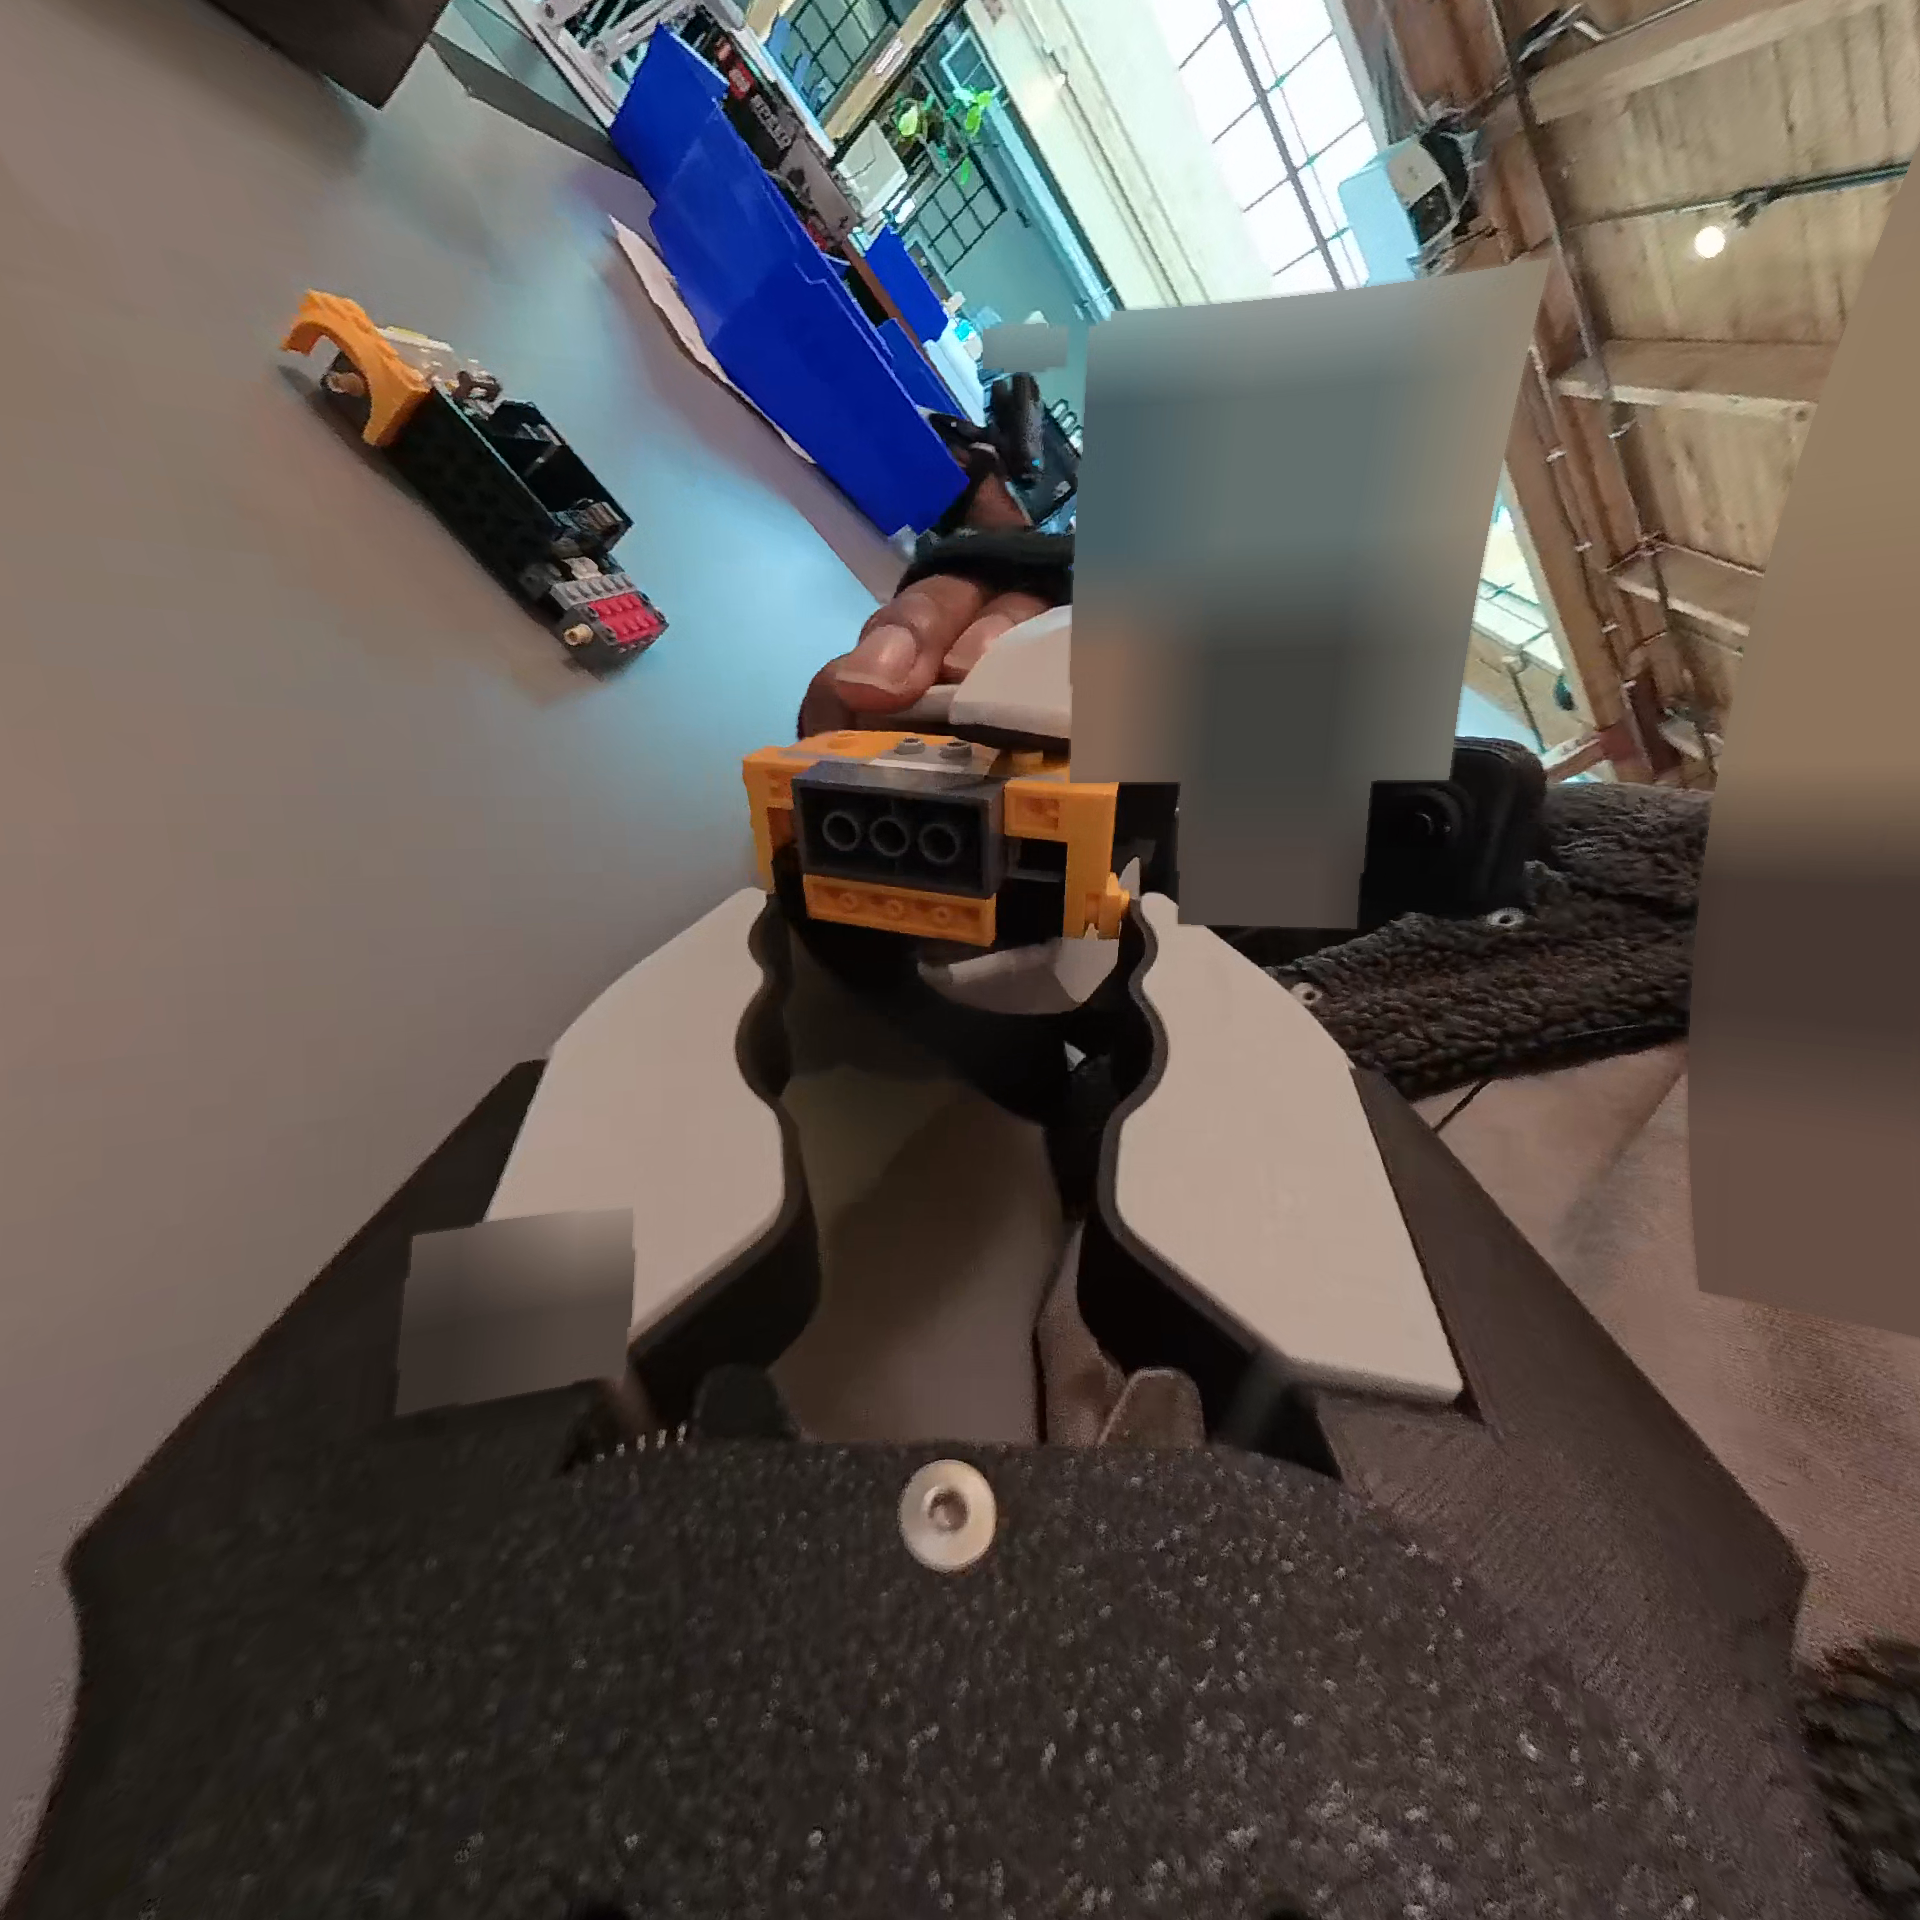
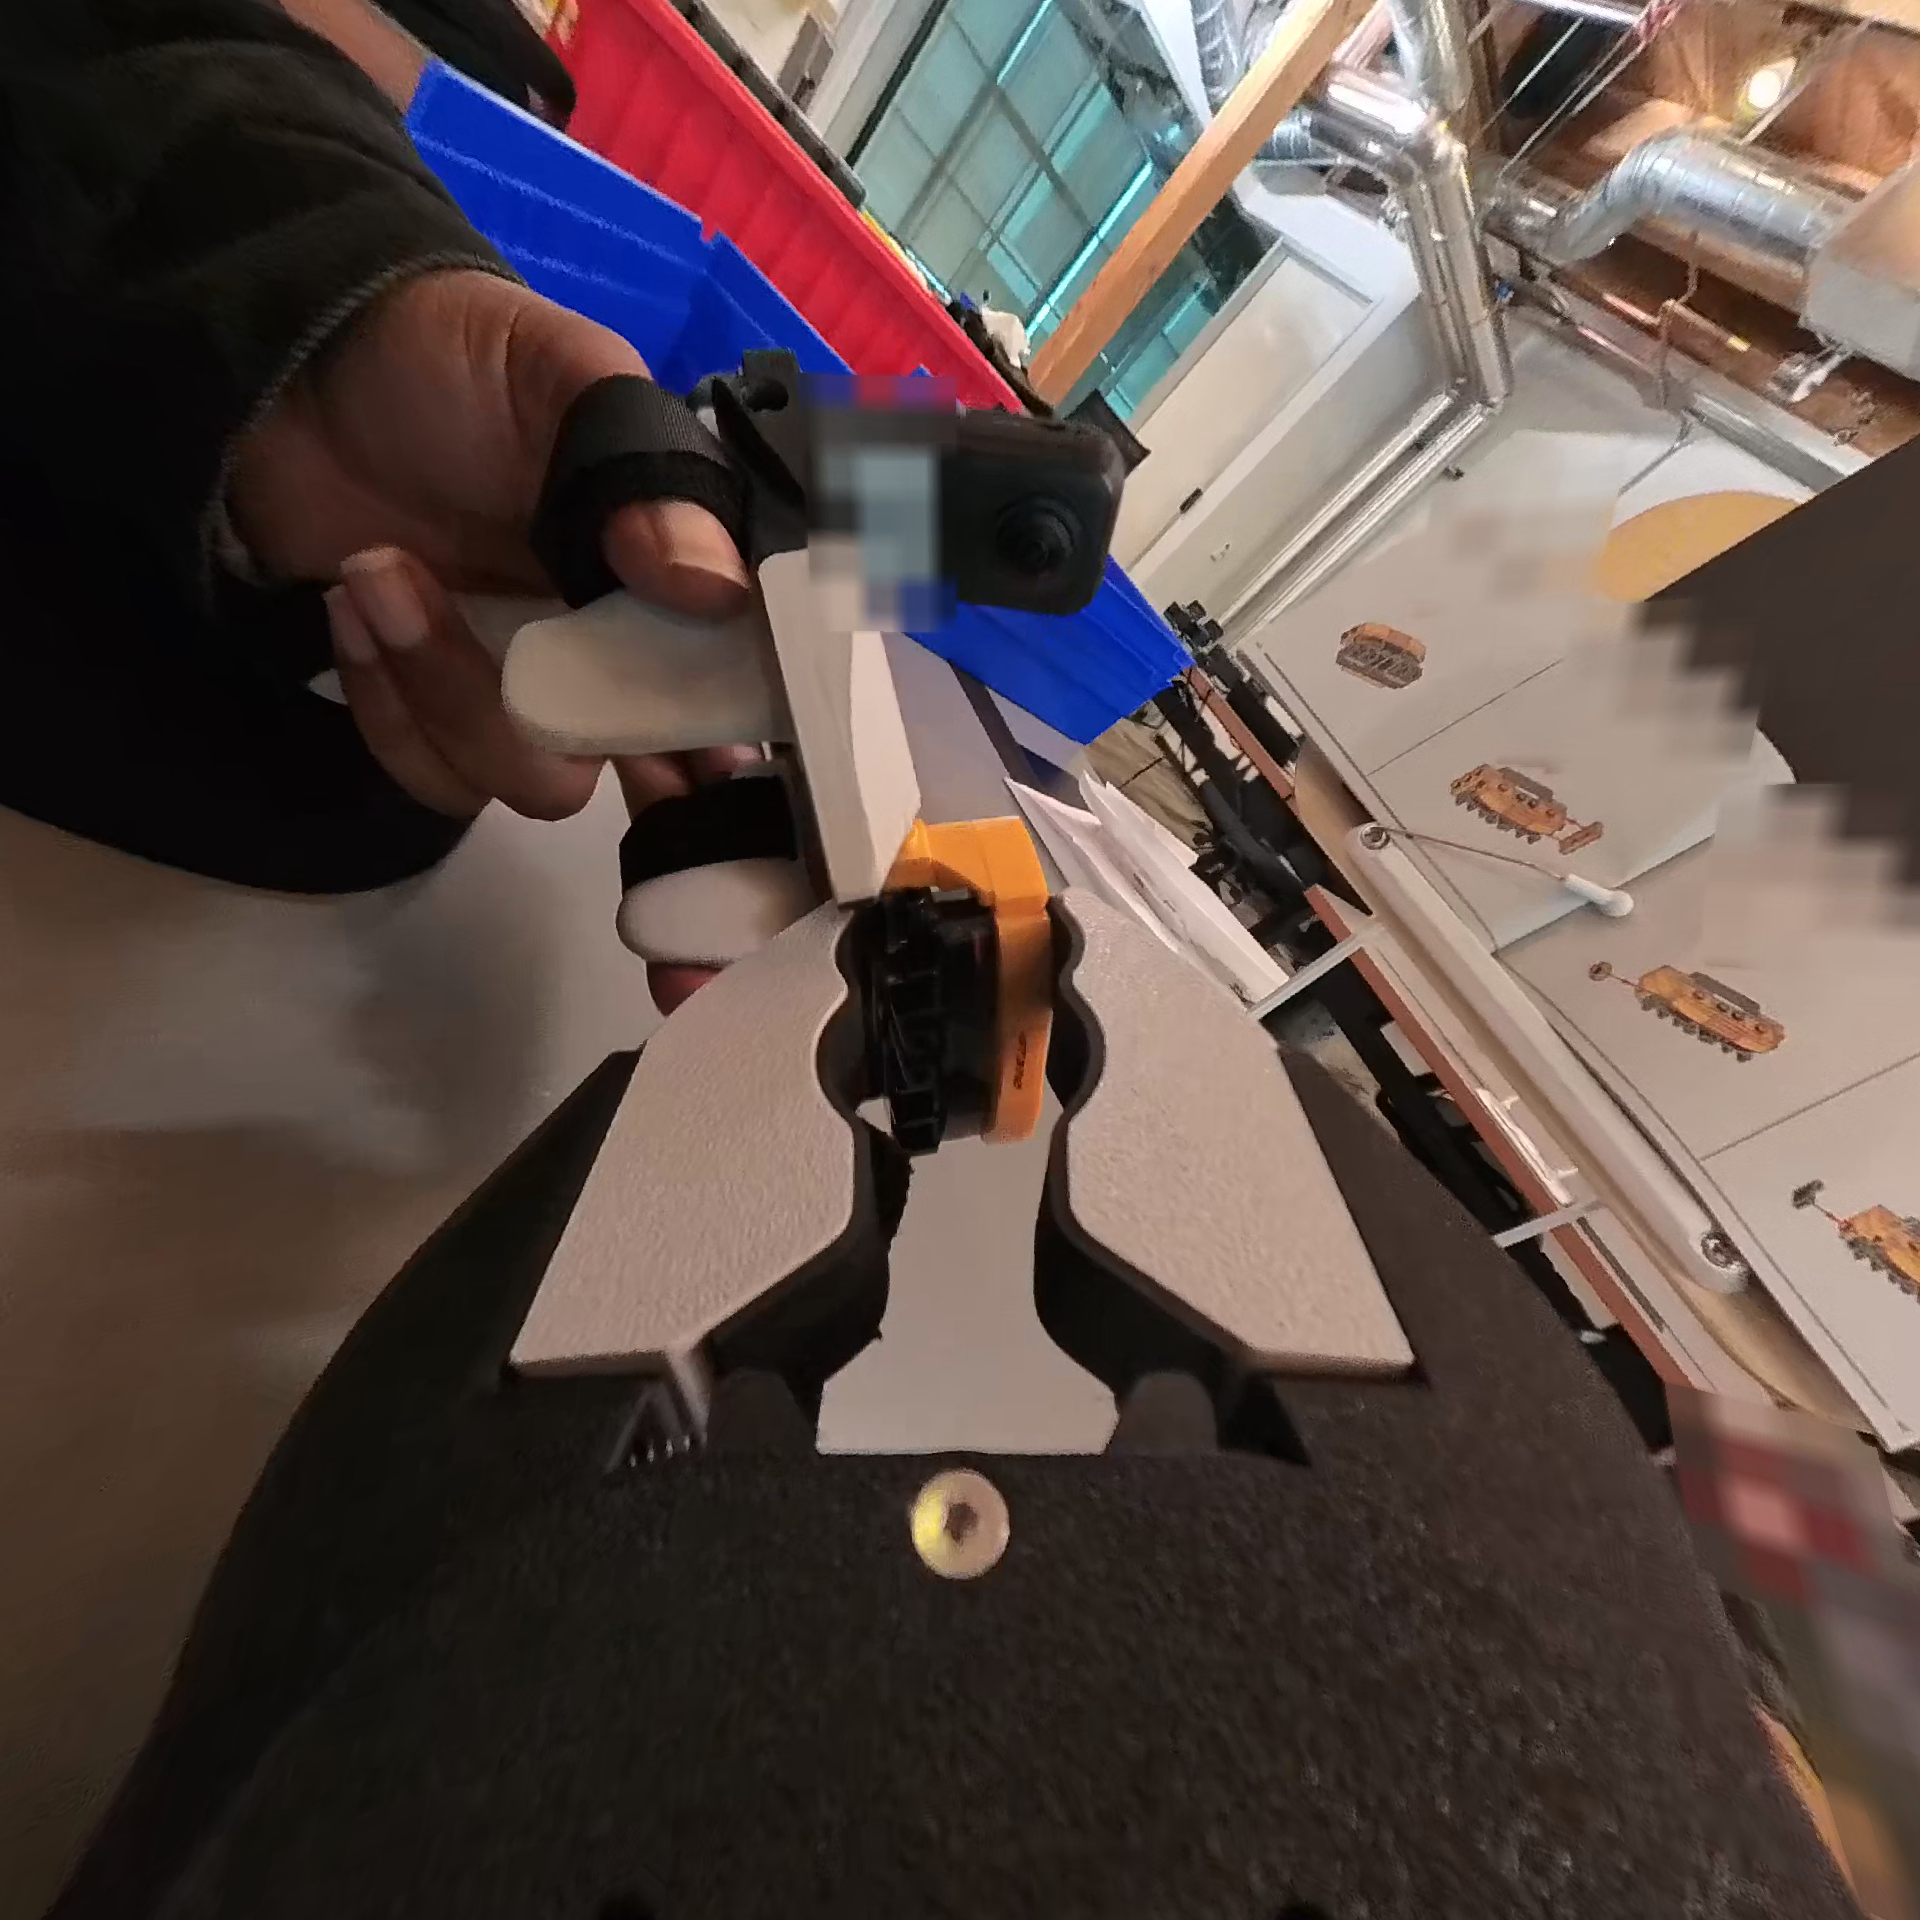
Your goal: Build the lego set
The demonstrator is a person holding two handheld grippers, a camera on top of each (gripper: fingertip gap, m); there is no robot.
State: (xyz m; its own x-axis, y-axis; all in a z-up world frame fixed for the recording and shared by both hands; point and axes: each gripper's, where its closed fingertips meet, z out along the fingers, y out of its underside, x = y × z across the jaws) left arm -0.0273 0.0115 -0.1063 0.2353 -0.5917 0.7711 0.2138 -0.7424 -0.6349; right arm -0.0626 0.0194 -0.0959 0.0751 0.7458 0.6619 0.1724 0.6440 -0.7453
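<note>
An orange, black and dark grey lego sub-assembly (image 1: 914, 842) is held in the air above the grey table (image 1: 260, 831). My left gripper (image 1: 951, 914) is shut on its lower end. My right gripper (image 2: 956, 935) is shut on the same sub-assembly (image 2: 1013, 997), with the black part against one finger and the orange part against the other. The right gripper's white fingers (image 1: 997, 977) show just behind the piece in the left wrist view. The left gripper's white finger (image 2: 842, 748) reaches down to the orange part. A long black lego chassis (image 1: 468, 468) with an orange arch lies on the table.
Blue bins (image 1: 790, 312) stand along the table's far edge, and a red bin (image 2: 727, 145) stands behind them. Printed instruction sheets (image 2: 1621, 831) with pictures of the model lie to the right. A person's hand (image 2: 447, 499) holds the left gripper. The grippers are tip to tip, or close to it.
</note>
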